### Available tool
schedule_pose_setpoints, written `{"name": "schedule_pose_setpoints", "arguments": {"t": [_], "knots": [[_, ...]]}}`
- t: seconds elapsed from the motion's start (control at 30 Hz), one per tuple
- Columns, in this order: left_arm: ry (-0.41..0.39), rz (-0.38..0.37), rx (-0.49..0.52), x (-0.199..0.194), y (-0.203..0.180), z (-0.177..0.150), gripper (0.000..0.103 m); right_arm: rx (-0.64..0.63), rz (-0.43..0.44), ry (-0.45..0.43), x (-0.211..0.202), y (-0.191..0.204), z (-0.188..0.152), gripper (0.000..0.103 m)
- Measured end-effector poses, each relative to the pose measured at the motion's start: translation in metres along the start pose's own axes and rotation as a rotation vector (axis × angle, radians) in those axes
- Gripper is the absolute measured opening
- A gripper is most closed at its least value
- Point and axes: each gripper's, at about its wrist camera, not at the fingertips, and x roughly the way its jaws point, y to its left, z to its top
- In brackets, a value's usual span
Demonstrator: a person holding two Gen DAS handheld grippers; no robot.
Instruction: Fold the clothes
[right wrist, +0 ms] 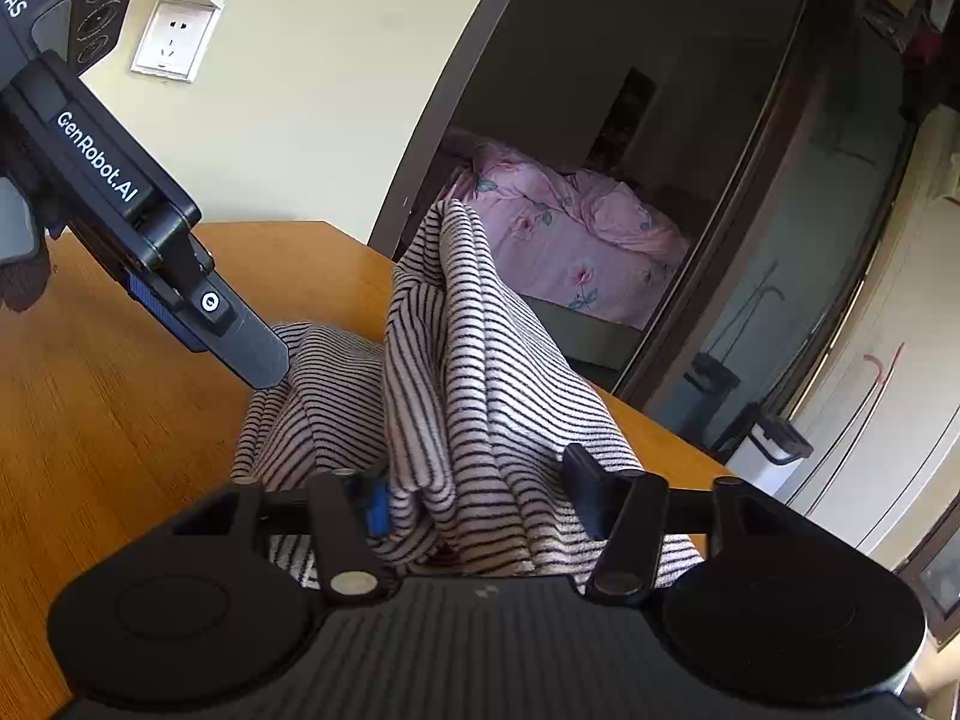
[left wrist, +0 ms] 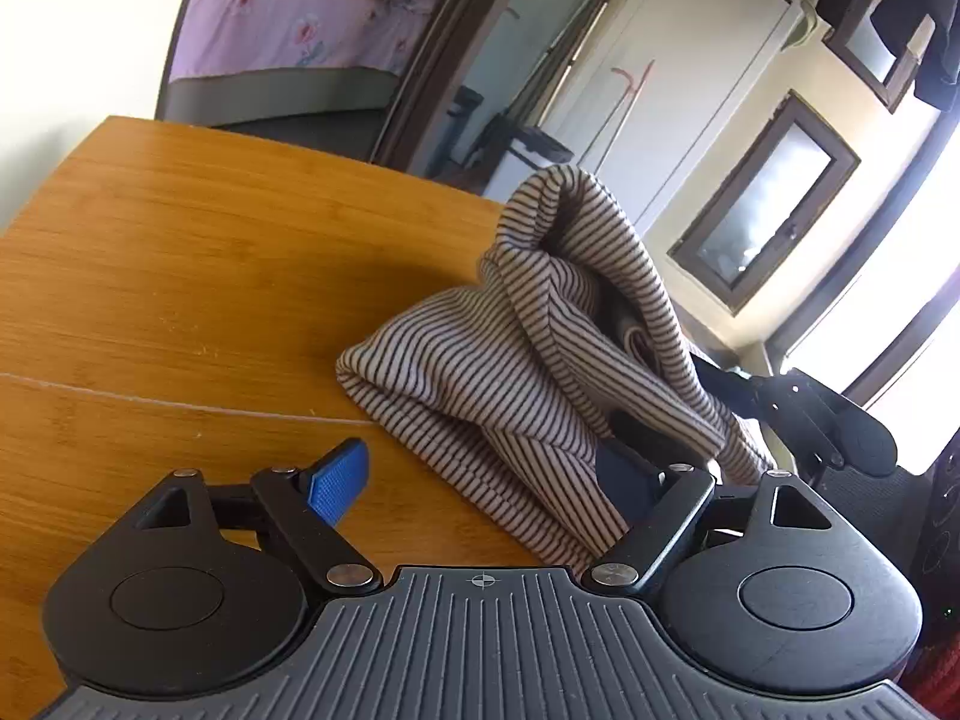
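Standing wide apart, the jaws of the left gripper (left wrist: 474, 483) show 1 blue pad bare over the wood, the other pad half hidden against the cloth; nothing is pinched between them. The right gripper (right wrist: 480, 495) also has its jaws spread, with striped cloth bunched in the gap and draped over the body; whether the pads press on it cannot be told, though the gap looks too broad for a true grip. The striped garment (left wrist: 480, 360) sits in a rumpled heap on the wooden table (left wrist: 180, 276), near the table's far edge, with 1 fold standing up in a peak between the 2 grippers. In the right wrist view the left gripper's fingertip touches the heap's left side. Judgement: the garment is not folded flat as it lies; the step in hand looks like taking hold of the cloth, either to spread it or to lay a fold over. Next move calls for each gripper to close on a clear edge or corner, not on a thick bunch. Beyond the table, a doorway shows a bed with a pink cover (right wrist: 576, 228).
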Motion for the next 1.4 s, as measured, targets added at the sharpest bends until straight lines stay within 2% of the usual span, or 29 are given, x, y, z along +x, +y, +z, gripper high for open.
{"name": "schedule_pose_setpoints", "arguments": {"t": [0.07,0.1,0.17,0.27,0.37,0.43,0.47,0.53,0.6,0.77,0.83,0.87,0.93,1.0,1.07,1.1,1.13,1.17,1.2,1.23,1.27,1.33,1.4], "knots": [[0.028,-0.041,-0.006,0.008,-0.003,-0.002,0.071,0.01,0.002,-0.012,-0.005,-0.011,0.011,0.028],[0.042,-0.067,-0.004,0.013,-0.005,-0.004,0.068,0.029,0.012,-0.017,-0.008,-0.018,0.017,0.026],[0.046,-0.073,0.0,0.016,-0.005,-0.004,0.063,0.11,0.057,-0.035,-0.019,-0.037,0.032,0.023],[0.051,-0.081,0.007,0.021,-0.005,-0.004,0.063,0.248,0.206,-0.054,-0.037,-0.053,0.048,0.021],[0.057,-0.089,0.014,0.026,-0.006,-0.005,0.063,0.303,0.317,-0.021,-0.039,-0.052,0.047,0.021],[0.061,-0.095,0.019,0.029,-0.006,-0.005,0.063,0.325,0.338,0.015,-0.031,-0.049,0.038,0.021],[0.063,-0.097,0.021,0.031,-0.006,-0.005,0.059,0.342,0.336,0.031,-0.028,-0.048,0.031,0.021],[0.066,-0.103,0.026,0.034,-0.007,-0.005,0.061,0.389,0.341,0.05,-0.027,-0.046,0.019,0.021],[0.06,-0.106,0.024,0.032,-0.005,-0.004,0.062,0.368,0.34,0.05,-0.026,-0.039,0.017,0.022],[0.024,-0.109,0.004,0.018,0.001,0.003,0.069,0.258,0.328,0.036,-0.027,-0.017,0.015,0.042],[0.009,-0.11,-0.004,0.012,0.004,0.005,0.072,0.211,0.316,0.019,-0.036,-0.015,0.017,0.053],[0.002,-0.11,-0.008,0.009,0.005,0.007,0.073,0.187,0.309,0.008,-0.041,-0.015,0.018,0.056],[-0.012,-0.111,-0.016,0.003,0.008,0.009,0.076,0.107,0.272,0.003,-0.055,-0.011,0.014,0.069],[-0.027,-0.112,-0.024,-0.003,0.011,0.012,0.077,0.017,0.23,0.011,-0.067,-0.004,0.008,0.075],[-0.04,-0.114,-0.031,-0.008,0.013,0.014,0.077,-0.067,0.193,0.038,-0.071,0.004,-0.003,0.075],[-0.026,-0.124,-0.02,-0.003,0.009,0.012,0.076,-0.099,0.173,0.046,-0.072,0.008,-0.009,0.074],[-0.012,-0.133,-0.009,0.002,0.005,0.009,0.071,-0.106,0.161,0.053,-0.072,0.008,-0.011,0.05],[0.001,-0.143,0.003,0.007,0.002,0.006,0.061,-0.088,0.157,0.057,-0.073,0.004,-0.011,0.03],[0.015,-0.152,0.014,0.011,-0.002,0.004,0.055,-0.043,0.16,0.05,-0.074,-0.004,-0.007,0.011],[0.029,-0.161,0.024,0.016,-0.006,0.001,0.048,0.03,0.168,0.031,-0.076,-0.018,-0.001,0.01],[0.035,-0.167,0.02,0.018,-0.006,-0.001,0.046,0.096,0.174,0.006,-0.078,-0.031,0.007,0.009],[0.048,-0.178,0.011,0.023,-0.006,-0.006,0.046,0.235,0.215,-0.064,-0.083,-0.059,0.027,0.008],[0.055,-0.183,0.004,0.026,-0.006,-0.009,0.046,0.362,0.296,-0.119,-0.084,-0.079,0.044,0.008]]}}
